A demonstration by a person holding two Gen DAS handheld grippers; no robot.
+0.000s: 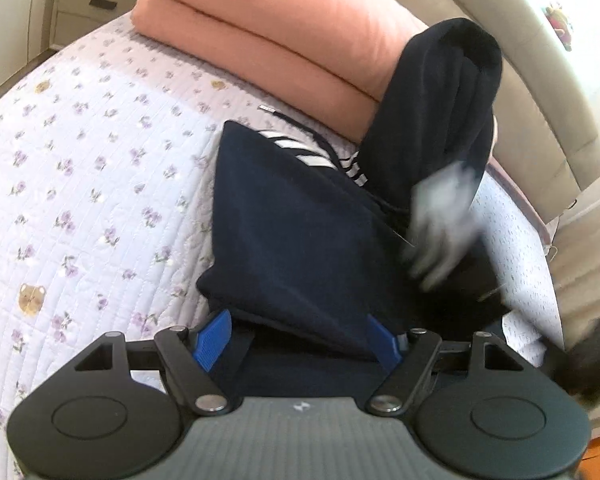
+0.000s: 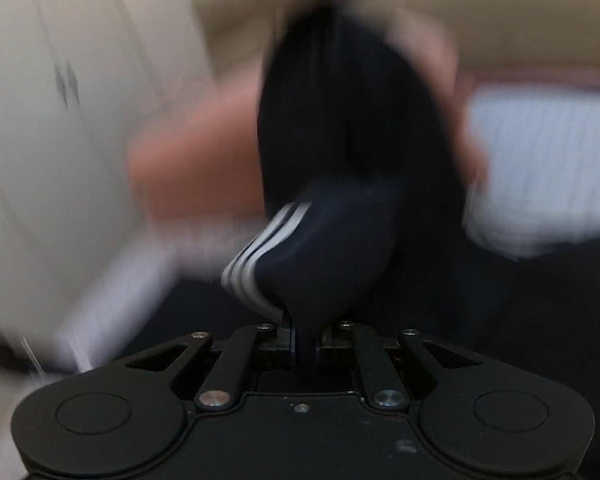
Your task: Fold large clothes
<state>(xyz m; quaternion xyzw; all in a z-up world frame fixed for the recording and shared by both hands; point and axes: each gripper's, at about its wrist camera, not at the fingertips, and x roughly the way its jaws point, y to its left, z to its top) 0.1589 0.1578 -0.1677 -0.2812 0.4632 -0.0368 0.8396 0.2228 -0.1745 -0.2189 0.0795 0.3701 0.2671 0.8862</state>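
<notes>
On the bed: a quilted bedspread (image 1: 84,152) printed with purple flowers and small bears is seen across the left wrist view, with a padded beige headboard (image 1: 512,60) curving behind it.
Bedding: a folded salmon-pink blanket (image 1: 268,28) is laid against the headboard, at the head of the bedspread.
Garment: a navy garment (image 1: 300,236) with white stripes is spread partly flat on the bedspread just below the pink blanket; one part of it is lifted upright in a tall fold (image 1: 444,104) toward the right.
Nightstand: a pale drawer unit (image 1: 88,4) is seen beyond the far corner of the bed.
Left gripper (image 1: 300,340): the jaws are held wide apart, with the near edge of the navy garment lying between the blue fingers (image 1: 214,340); whether the pads press on the cloth cannot be told.
Right gripper (image 2: 306,344): the jaws are closed tight on a bunched, striped portion of the garment, which is pulled up from between them.
Hand: a light blurred shape (image 1: 440,220), possibly a gloved hand, is seen beside the raised fold.
Drawcord: a dark cord with a metal tip (image 1: 269,109) is laid on the bedspread by the pink blanket.
</notes>
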